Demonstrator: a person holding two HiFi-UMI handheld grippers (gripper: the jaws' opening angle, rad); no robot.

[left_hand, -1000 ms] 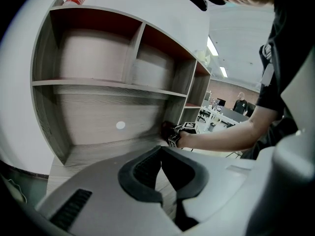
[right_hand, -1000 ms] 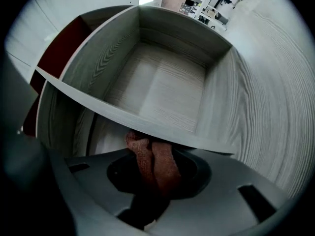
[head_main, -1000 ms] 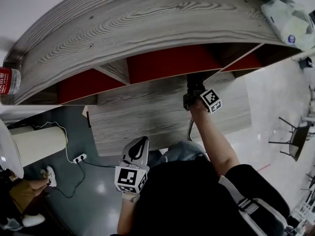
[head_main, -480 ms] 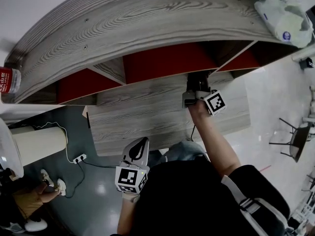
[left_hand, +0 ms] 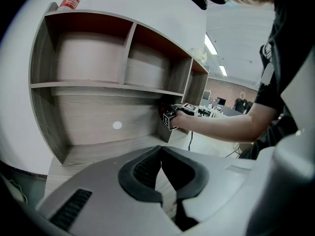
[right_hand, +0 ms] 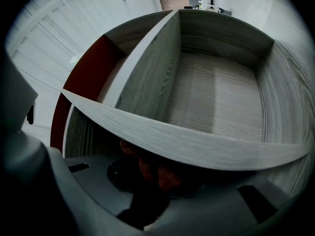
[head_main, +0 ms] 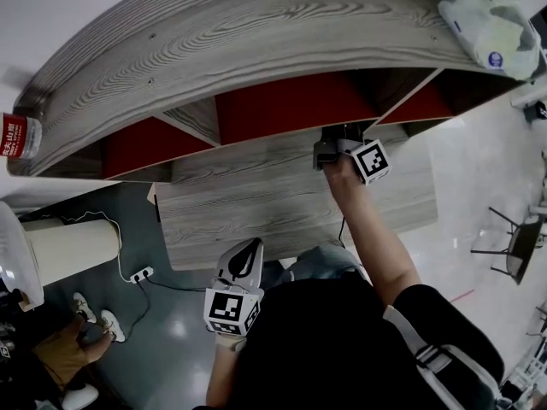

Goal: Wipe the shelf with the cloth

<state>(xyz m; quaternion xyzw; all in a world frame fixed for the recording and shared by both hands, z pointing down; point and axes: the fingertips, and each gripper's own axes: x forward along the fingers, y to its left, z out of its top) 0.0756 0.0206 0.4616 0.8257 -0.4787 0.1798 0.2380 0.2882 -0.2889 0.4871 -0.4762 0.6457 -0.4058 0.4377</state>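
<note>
Facing grey wood-grain shelf (head_main: 256,41) w/ red back panels. Stretching right arm (head_main: 367,237) fwd & up, elbow nearly straight, wrist at front edge of the board under the cubbies. Holding left gripper (head_main: 242,263) low & close to body, well apart from shelf, claw pressed together w/ nothing btw. Poking right gripper (head_main: 335,148) in beneath that board edge, near an upright divider. Noting white plastic bag (head_main: 487,28) at shelf top's right end, red-label bottle (head_main: 19,135) at left end. Pinching bunched orange-red cloth (right_hand: 162,173) in right claw, just below board's front edge.
</note>
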